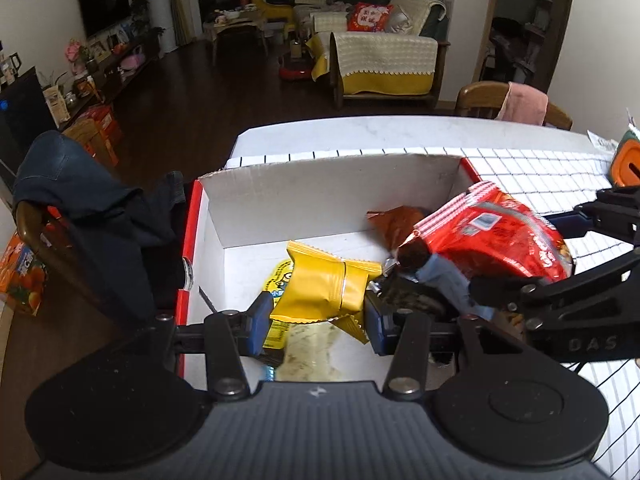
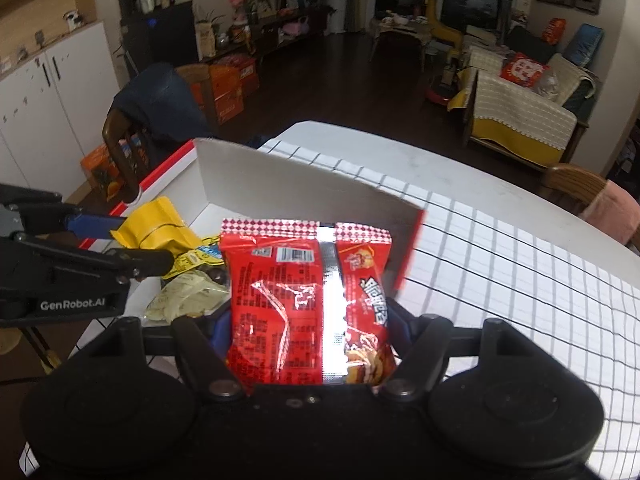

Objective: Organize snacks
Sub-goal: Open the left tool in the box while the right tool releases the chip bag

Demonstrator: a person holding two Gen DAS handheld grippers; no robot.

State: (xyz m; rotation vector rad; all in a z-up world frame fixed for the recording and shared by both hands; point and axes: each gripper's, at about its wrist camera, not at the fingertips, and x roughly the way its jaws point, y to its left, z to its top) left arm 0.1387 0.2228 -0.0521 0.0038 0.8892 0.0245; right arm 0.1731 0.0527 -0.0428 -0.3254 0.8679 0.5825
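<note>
**Two snack packets held over the open box**

Left wrist view: your left gripper (image 1: pixel 318 312) is clamped on a yellow packet (image 1: pixel 326 286), glossy, with a crimped seam down its middle and flared ends. It hangs over the white floor of the cardboard box (image 1: pixel 332 196), which has white inner walls and red outer edges. Under it lie a yellow-and-blue wrapper (image 1: pixel 277 280) and a pale green packet (image 1: pixel 310 354). At three o'clock, your right gripper (image 1: pixel 520 256) carries a red bag (image 1: pixel 492 236) above the box's right corner; a brown packet (image 1: pixel 394 220) lies behind it.

Right wrist view: your right gripper (image 2: pixel 312 336) is clamped on the red bag (image 2: pixel 304 304), shiny, back side up, with a silver centre seam, a barcode and a checkered top edge. It sits at the box's (image 2: pixel 304 184) near right corner. At nine o'clock, your left gripper (image 2: pixel 120 240) holds the yellow packet (image 2: pixel 158 226) over the box interior, above the checkered tablecloth (image 2: pixel 500 280).
</note>
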